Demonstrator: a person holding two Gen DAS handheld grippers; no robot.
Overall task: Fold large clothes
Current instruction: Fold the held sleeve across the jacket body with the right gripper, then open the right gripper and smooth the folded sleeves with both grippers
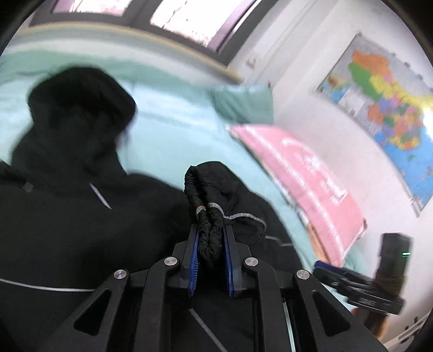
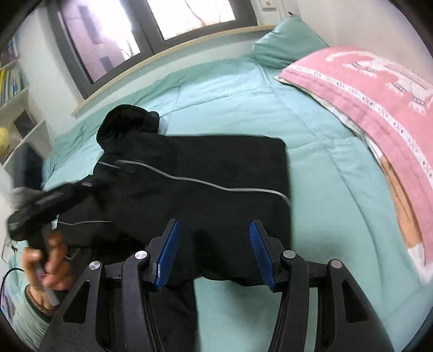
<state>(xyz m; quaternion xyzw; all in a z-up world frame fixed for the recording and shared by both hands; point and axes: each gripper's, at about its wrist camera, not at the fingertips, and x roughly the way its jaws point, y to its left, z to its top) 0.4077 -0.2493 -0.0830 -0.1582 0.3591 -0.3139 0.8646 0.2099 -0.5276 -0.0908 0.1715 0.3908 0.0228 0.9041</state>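
Left wrist view sits low and close — looking along its own fingers across the black jacket (image 1: 67,189) toward the window (image 1: 186,19) and the wall map (image 1: 384,108) at right. Right wrist view rides higher, tilted down over the bed (image 2: 243,94) (more spread out). Both share the jacket, the pink pillow (image 2: 379,108), the teal bedding — and each catches the other gripper at its edge.
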